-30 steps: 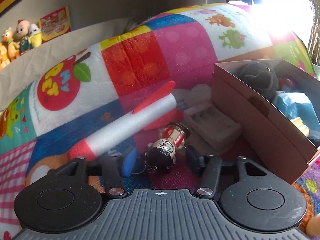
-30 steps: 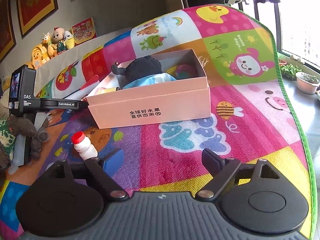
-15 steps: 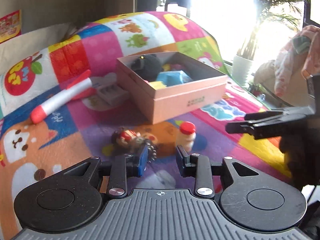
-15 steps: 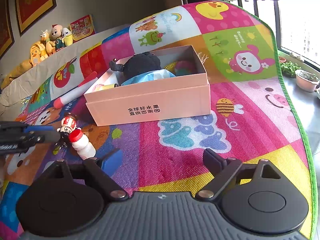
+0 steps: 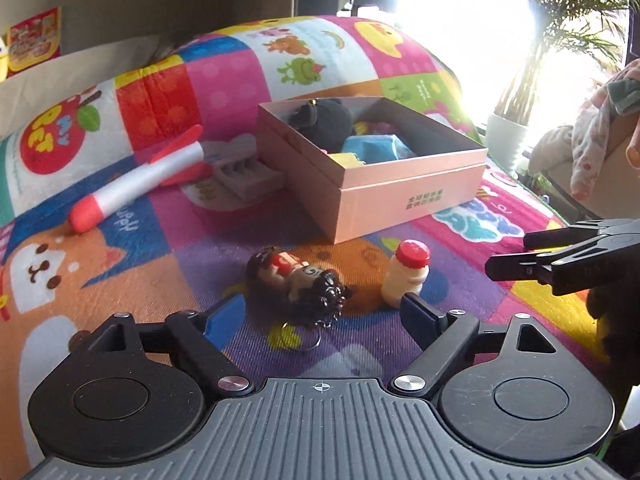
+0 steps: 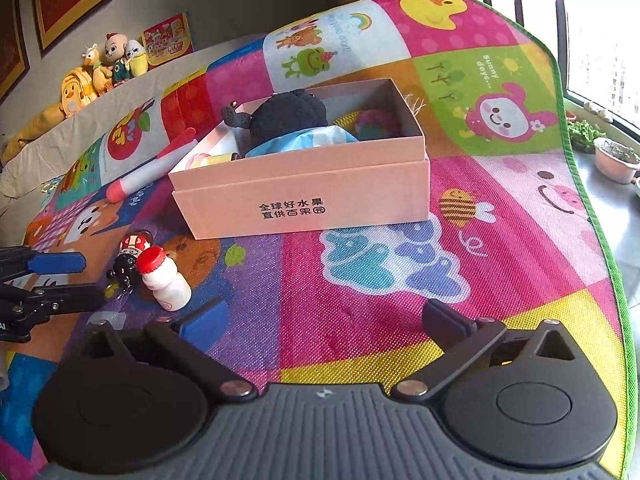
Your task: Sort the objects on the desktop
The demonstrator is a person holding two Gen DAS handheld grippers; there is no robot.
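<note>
A small doll keychain (image 5: pixel 298 280) with black hair and a red-and-white body lies on the colourful play mat, just ahead of my open, empty left gripper (image 5: pixel 320 312). It also shows in the right wrist view (image 6: pixel 130 254). A small white bottle with a red cap (image 5: pixel 406 272) stands beside it (image 6: pixel 164 278). The pink cardboard box (image 5: pixel 400 196) holds a black plush, a blue item and other toys (image 6: pixel 304 200). My right gripper (image 6: pixel 320 320) is open and empty over the mat, in front of the box.
A red-and-white toy rocket (image 5: pixel 136 180) and a grey moulded tray (image 5: pixel 248 176) lie left of the box. Plush toys (image 6: pixel 108 68) line the back ledge. A potted plant (image 5: pixel 508 136) stands by the window. The mat edge (image 6: pixel 580 200) drops off at right.
My left gripper carried the doll from beside the rocket to the mat near the bottle, then opened and let it go. The right gripper has hardly moved.
</note>
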